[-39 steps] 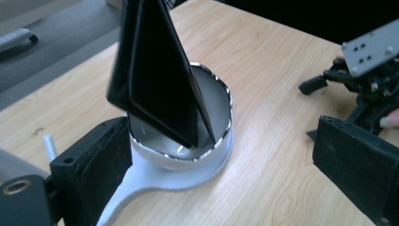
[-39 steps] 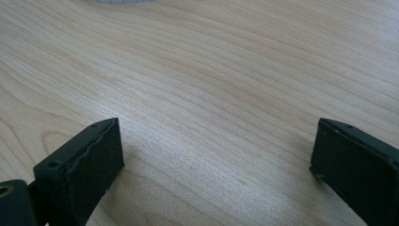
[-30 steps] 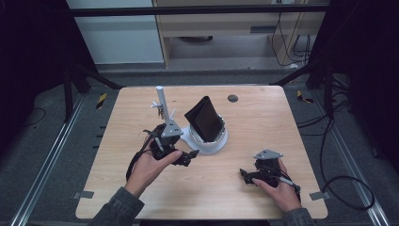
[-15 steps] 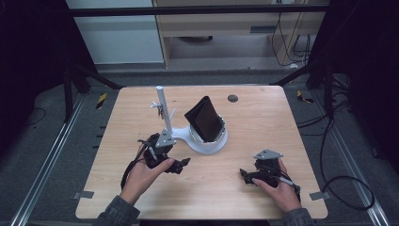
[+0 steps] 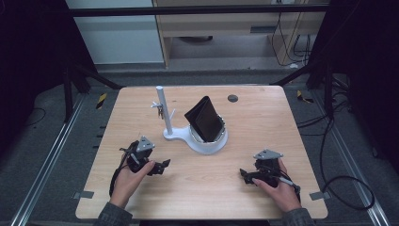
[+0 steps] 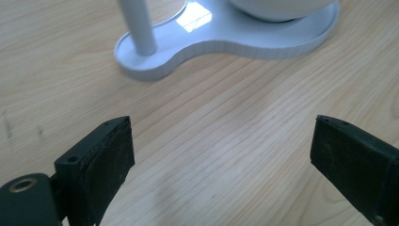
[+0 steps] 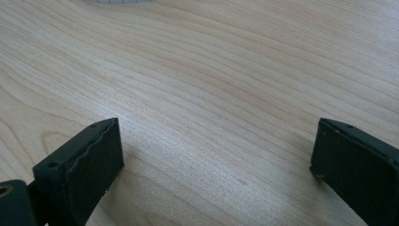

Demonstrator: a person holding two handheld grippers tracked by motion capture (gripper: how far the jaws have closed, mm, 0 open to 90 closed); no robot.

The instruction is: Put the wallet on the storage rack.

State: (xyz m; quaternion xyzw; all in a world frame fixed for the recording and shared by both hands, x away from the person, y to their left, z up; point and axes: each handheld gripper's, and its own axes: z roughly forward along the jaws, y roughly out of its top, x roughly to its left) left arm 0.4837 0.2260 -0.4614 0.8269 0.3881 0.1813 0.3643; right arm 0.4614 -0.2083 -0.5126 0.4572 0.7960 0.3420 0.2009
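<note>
On the pale wooden table (image 5: 263, 127) stands a white plastic stand with a kidney-shaped base (image 5: 195, 141); a slim white upright post (image 5: 162, 110) rises from its narrower end, and a round white cup on its wider end holds a black folded wallet (image 5: 204, 119), which leans tilted with its top toward the far left; the left gripper (image 5: 162, 167) rests low over the near left part of the table, held in a hand, well short of the stand; its jaws stand wide apart with nothing between them (the left gripper view shows bare wood grain in the gap, with the stand's base (image 6: 221, 40) and post (image 6: 139, 26) beyond); the right gripper (image 5: 244, 175) sits at the near right, held in the other hand, well apart from the stand; its jaws likewise gape wide over bare wood (image 7: 211, 94), empty; a small dark round disc (image 5: 232, 98) lies near the table's far edge, behind the wallet.
</note>
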